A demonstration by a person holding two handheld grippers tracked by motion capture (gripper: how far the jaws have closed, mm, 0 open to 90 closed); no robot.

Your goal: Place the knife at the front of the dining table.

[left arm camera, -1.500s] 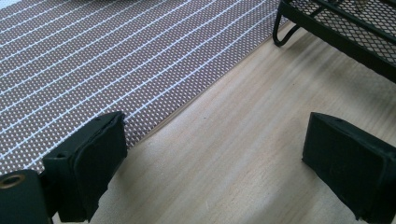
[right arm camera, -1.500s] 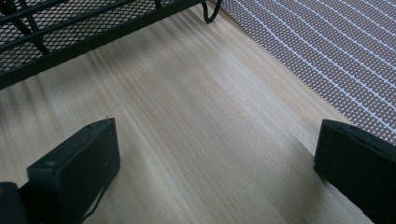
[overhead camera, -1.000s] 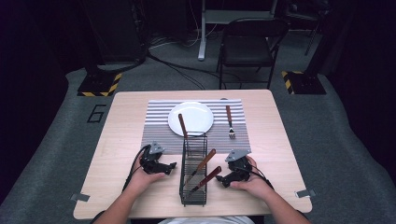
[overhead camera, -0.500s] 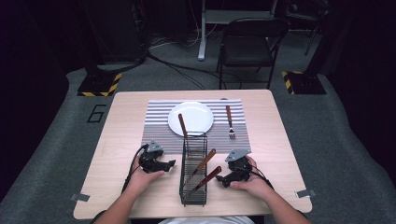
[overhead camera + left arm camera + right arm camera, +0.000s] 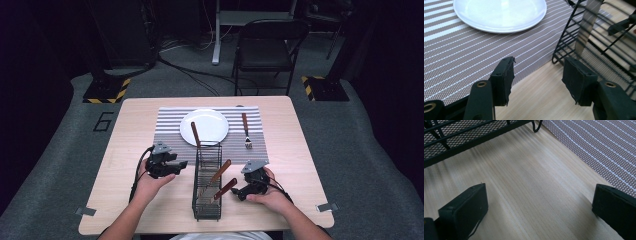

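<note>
Wire caddy [image 5: 207, 182] stands between both grippers, long axis running away from the person, three wooden-handled utensils [image 5: 220, 172] leaning inside. Left gripper [image 5: 175, 166] jaws apart, empty, aimed at caddy's far corner. Right gripper [image 5: 239, 194] also spread, empty, just beside it (likely nearer the handles). Left gripper view reveals a steel blade [image 5: 586, 23] through the wires.

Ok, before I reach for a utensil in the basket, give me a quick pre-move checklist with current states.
1. Left gripper open, nothing held: ok.
2. Right gripper open, nothing held: ok.
3. Wire basket upright between the grippers: ok.
4. Three wooden handles stick out of the basket, nearest one free to grasp: ok.
5. Fork already on the mat right of the plate: ok.
6. Which utensil each handle belongs to: cannot tell.
</note>
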